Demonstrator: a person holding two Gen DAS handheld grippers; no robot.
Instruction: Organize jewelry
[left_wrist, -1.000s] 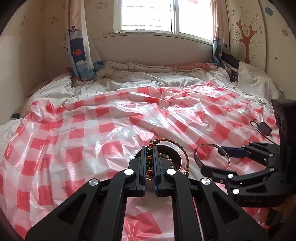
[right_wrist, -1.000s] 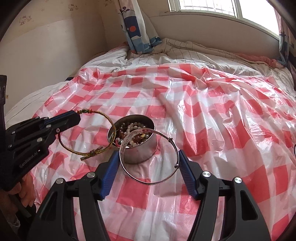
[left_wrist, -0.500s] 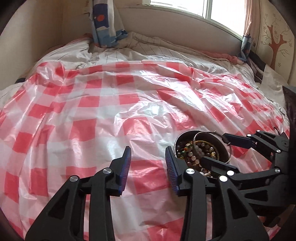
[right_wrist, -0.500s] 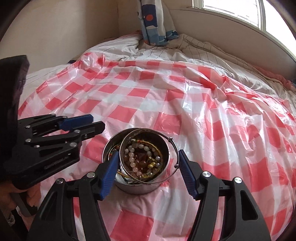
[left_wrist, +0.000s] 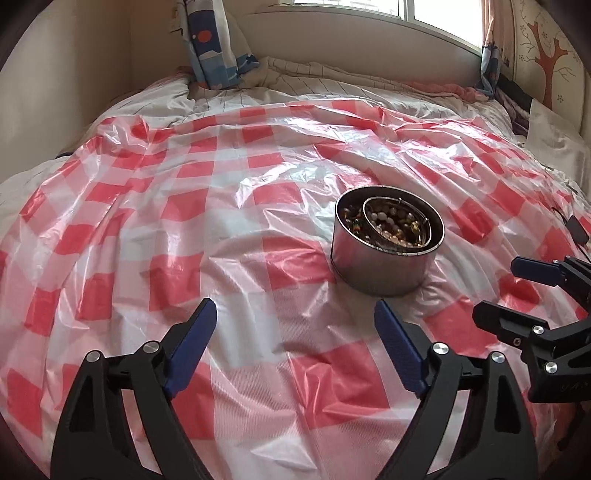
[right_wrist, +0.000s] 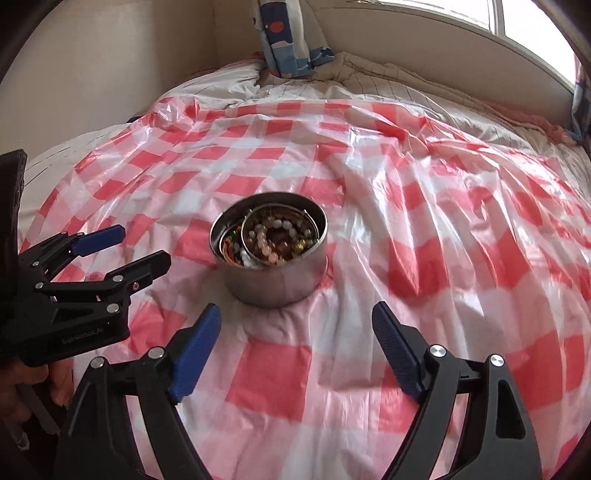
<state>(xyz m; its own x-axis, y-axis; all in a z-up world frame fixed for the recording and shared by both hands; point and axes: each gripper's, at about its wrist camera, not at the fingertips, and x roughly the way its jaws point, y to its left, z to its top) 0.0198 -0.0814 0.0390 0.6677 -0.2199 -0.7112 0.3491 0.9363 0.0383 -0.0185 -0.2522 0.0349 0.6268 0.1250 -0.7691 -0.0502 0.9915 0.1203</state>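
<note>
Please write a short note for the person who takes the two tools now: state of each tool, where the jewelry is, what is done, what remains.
Left tool: open, empty; its jaws have just been opening.
Right tool: open, empty; its jaws have just been opening too.
Metal tin stands on the checked plastic sheet, in front of both tools.
Done: silver bangle and beaded bracelets lie inside the tin.
Left: no loose jewelry visible on the sheet; no lid visible.

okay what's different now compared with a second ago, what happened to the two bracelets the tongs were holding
Both were let go into the metal tin. The left tongs, shut on the braided cord bracelet a second ago, have just been opening and hold nothing. The right tongs, which gripped the silver bangle, have just opened wider; the bangle lies in the tin atop the beads. The tin and the red checked sheet stayed put.
</note>
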